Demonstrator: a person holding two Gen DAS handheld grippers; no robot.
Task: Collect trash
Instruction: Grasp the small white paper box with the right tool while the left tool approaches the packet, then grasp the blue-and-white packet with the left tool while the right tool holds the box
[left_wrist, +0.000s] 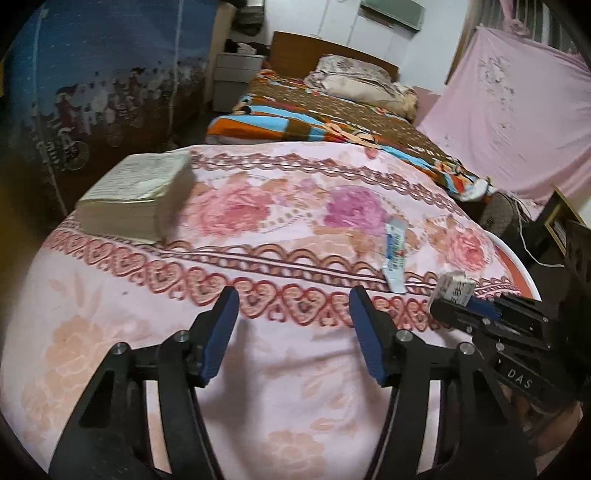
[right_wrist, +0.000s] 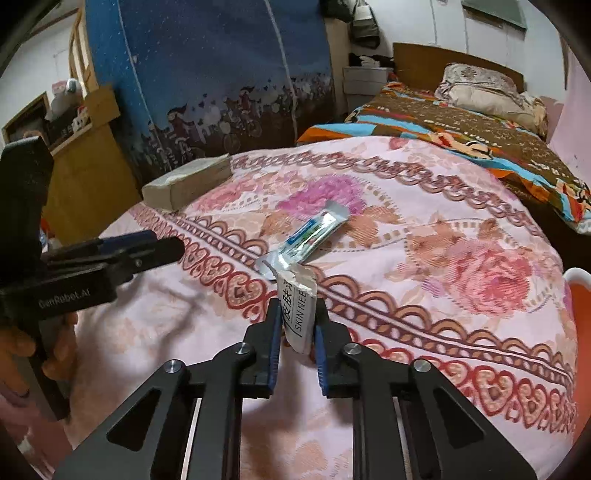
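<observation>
Right gripper (right_wrist: 295, 325) jaws clamped on a torn white carton (right_wrist: 298, 314) printed "SKIN NEE…", held just above the pink floral cloth (right_wrist: 424, 206) on the counter. In the left wrist view the same carton (left_wrist: 455, 288) sticks out of the right gripper (left_wrist: 448, 308) at 3 o'clock. Left gripper (left_wrist: 293, 310) jaws spread wide, nothing between them, over the cloth (left_wrist: 258, 206); it shows at 9 o'clock in the right wrist view (right_wrist: 168, 245). Blue-and-white foil wrapper (right_wrist: 308, 234) lies flat on the cloth, just beyond the carton at 12 o'clock, apart from both grippers; same wrapper (left_wrist: 395, 251) at 2 o'clock of the left gripper. Thick paper stack (left_wrist: 138, 192) sits at 10 o'clock on the cloth's far edge. Orange basin (right_wrist: 576, 291) with white rim at 3 o'clock.
</observation>
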